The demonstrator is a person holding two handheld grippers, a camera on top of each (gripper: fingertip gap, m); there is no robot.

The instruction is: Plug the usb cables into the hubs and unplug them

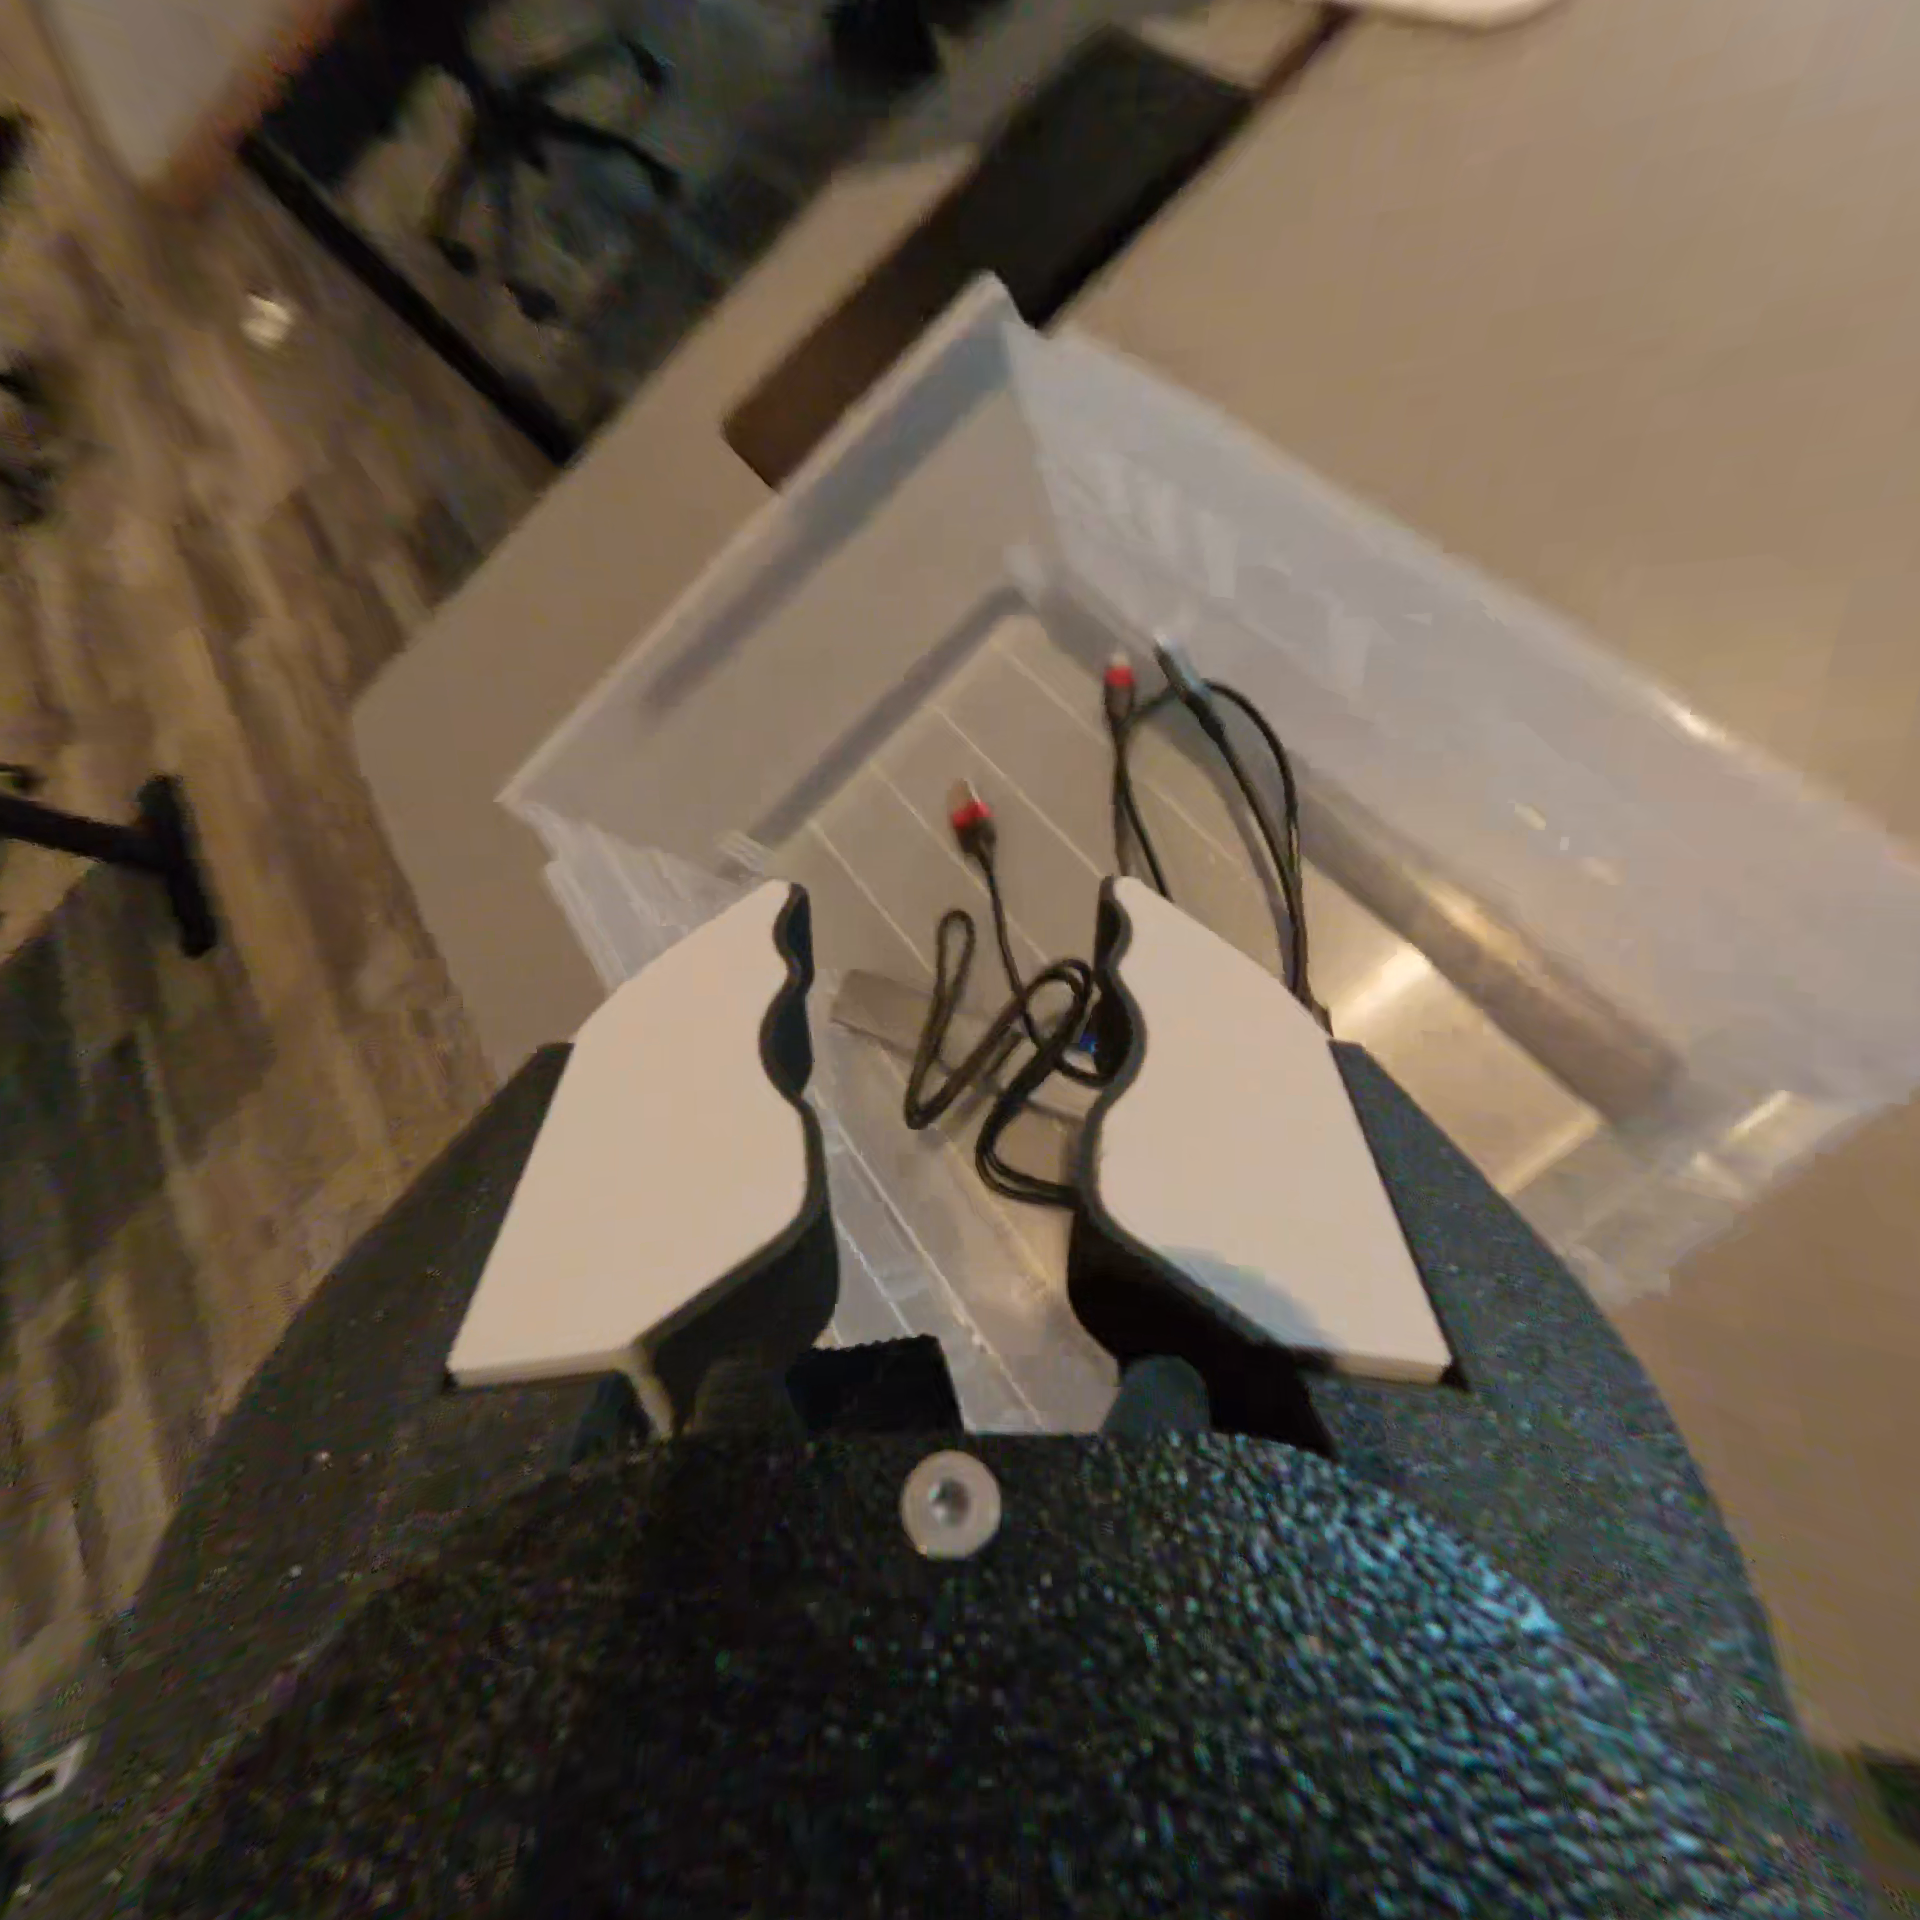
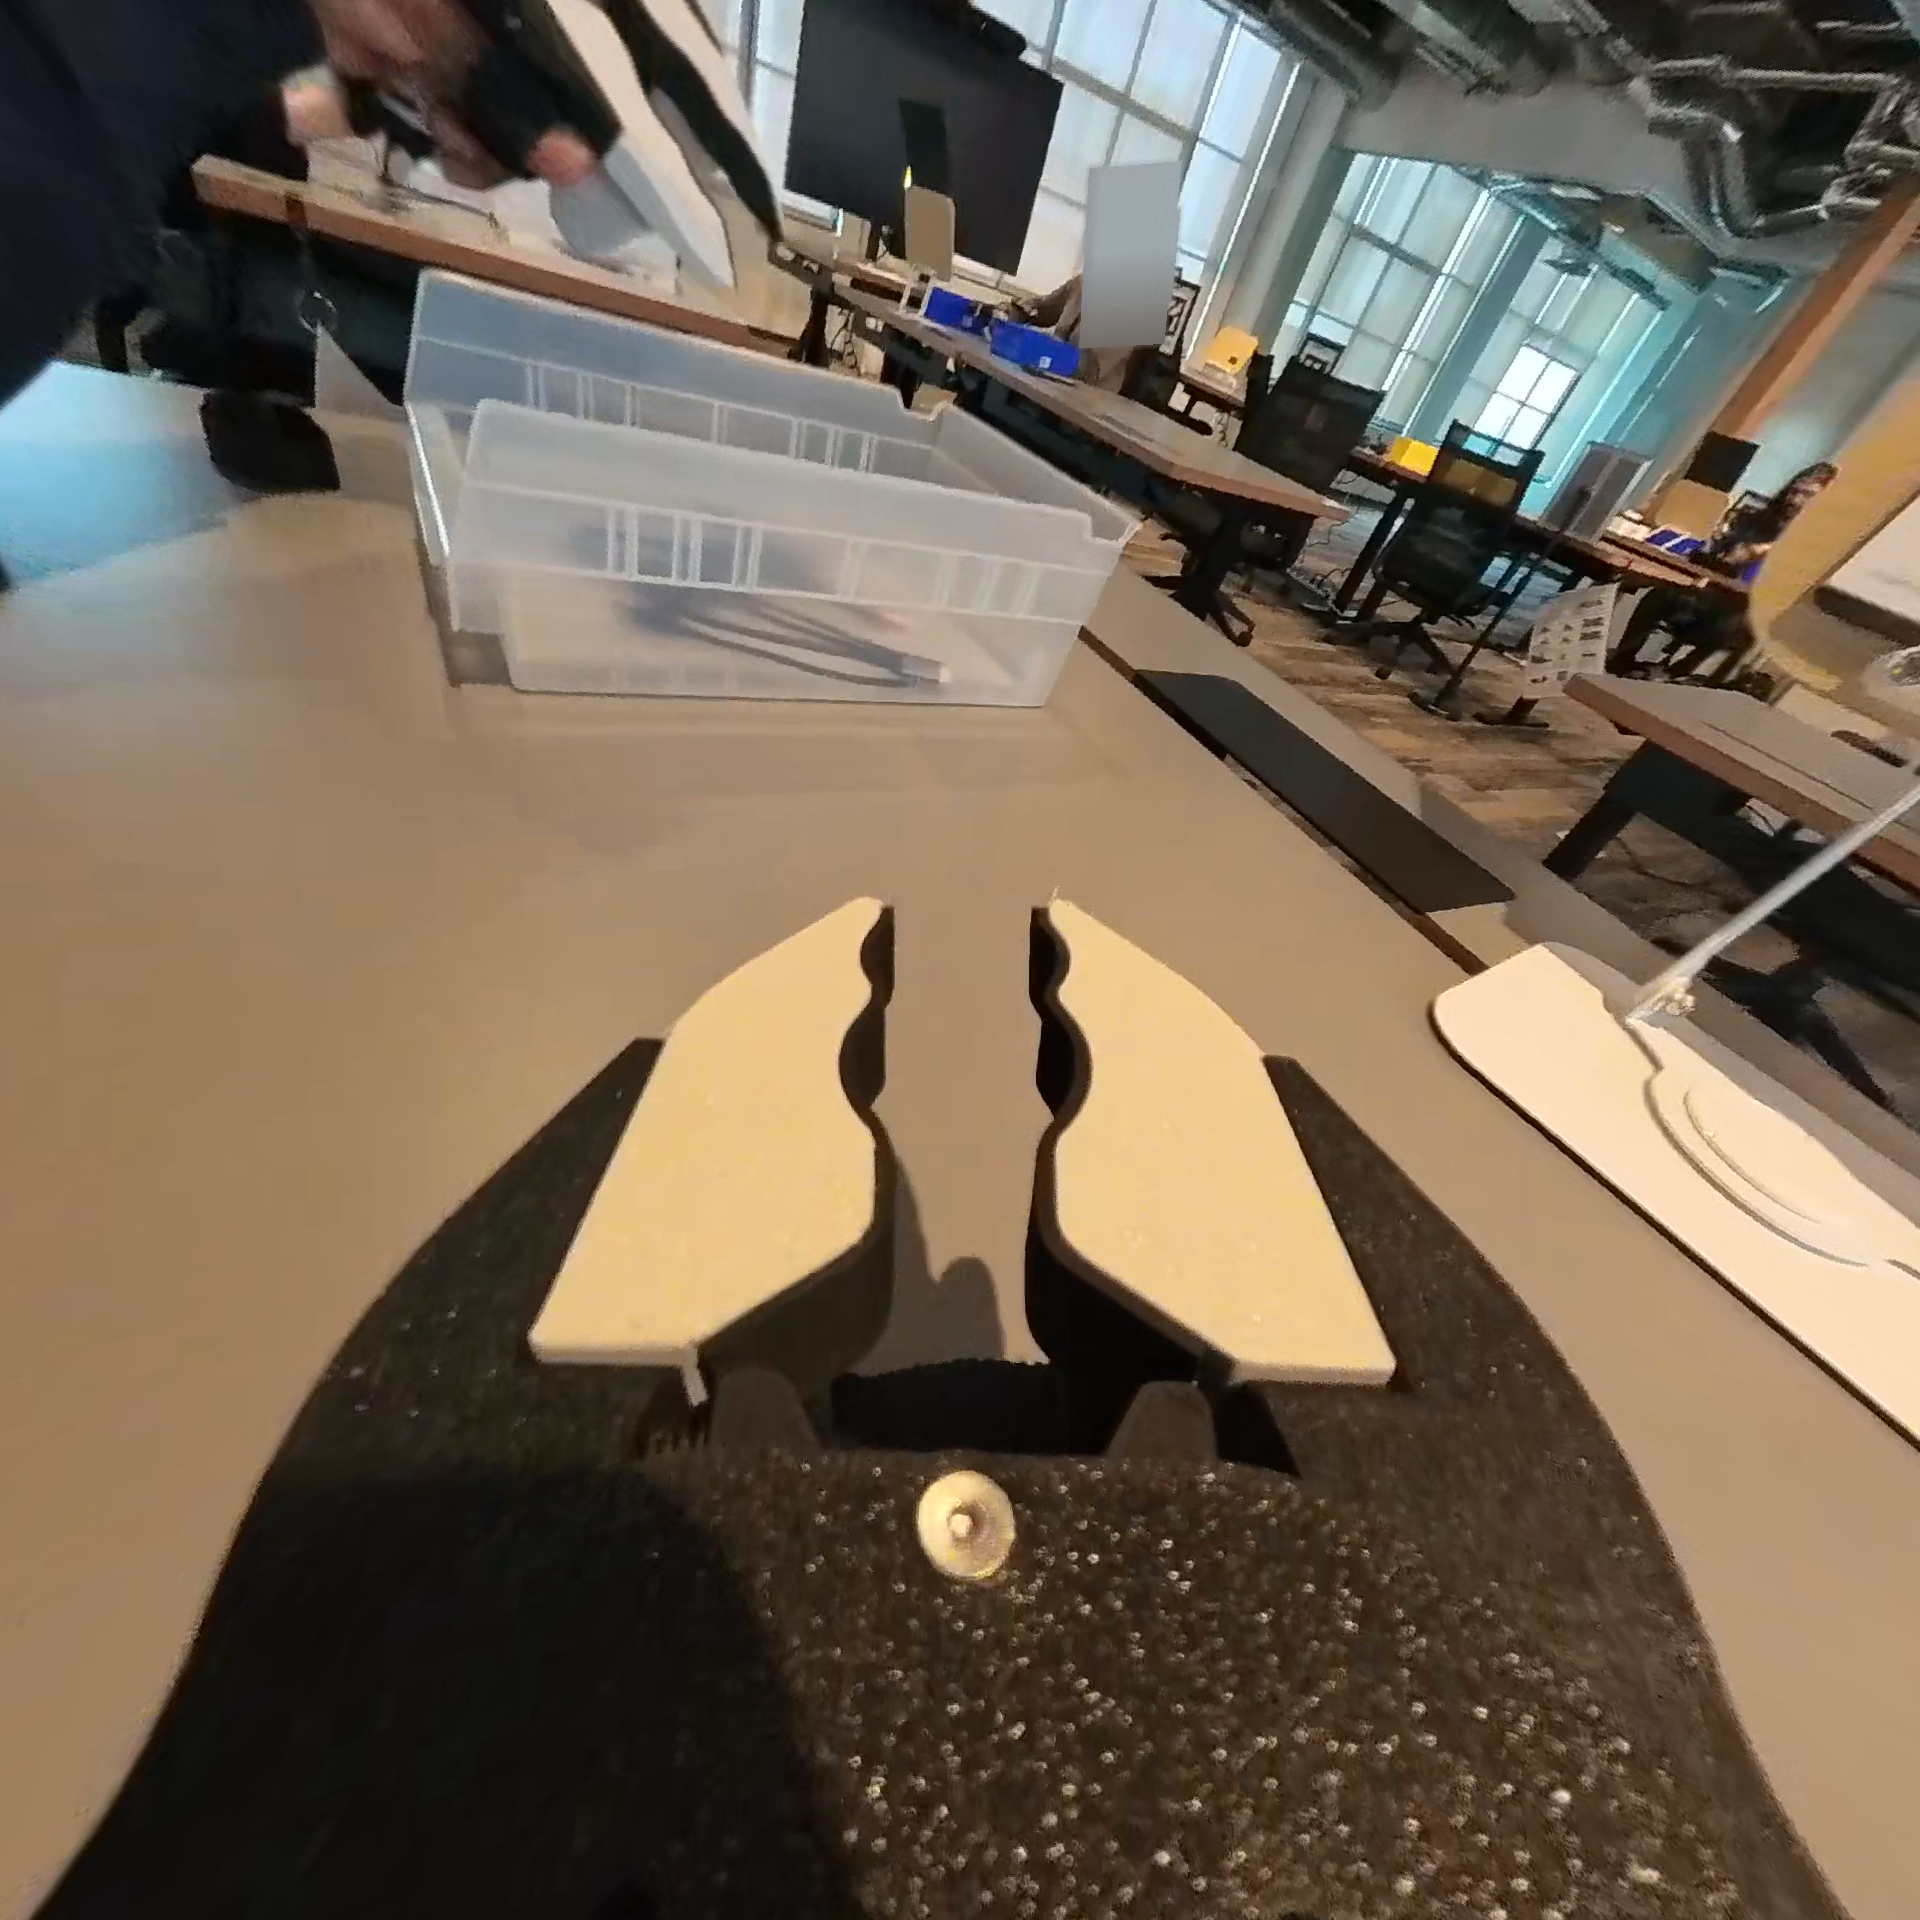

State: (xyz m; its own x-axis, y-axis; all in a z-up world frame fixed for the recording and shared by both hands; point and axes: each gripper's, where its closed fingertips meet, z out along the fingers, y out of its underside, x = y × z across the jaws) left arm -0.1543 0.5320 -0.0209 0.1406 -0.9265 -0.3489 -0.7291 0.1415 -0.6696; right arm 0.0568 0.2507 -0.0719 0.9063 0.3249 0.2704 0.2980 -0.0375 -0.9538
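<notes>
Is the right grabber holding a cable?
No, the right gripper is open over the bare table, nothing between its fingers.

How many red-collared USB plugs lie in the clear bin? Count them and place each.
2. One red-collared plug lies mid-floor of the clear bin, just beyond the left gripper; the other sits near the far corner. More may be hidden behind the fingers.

The left gripper [image 1: 951,904] hangs tilted and angled downward, its two pale fingers [image 1: 665,1122] spread well apart with nothing between them. The right gripper [image 2: 961,914] sits low and level, pointing far, fingers parted by a narrower gap, also empty.
</notes>
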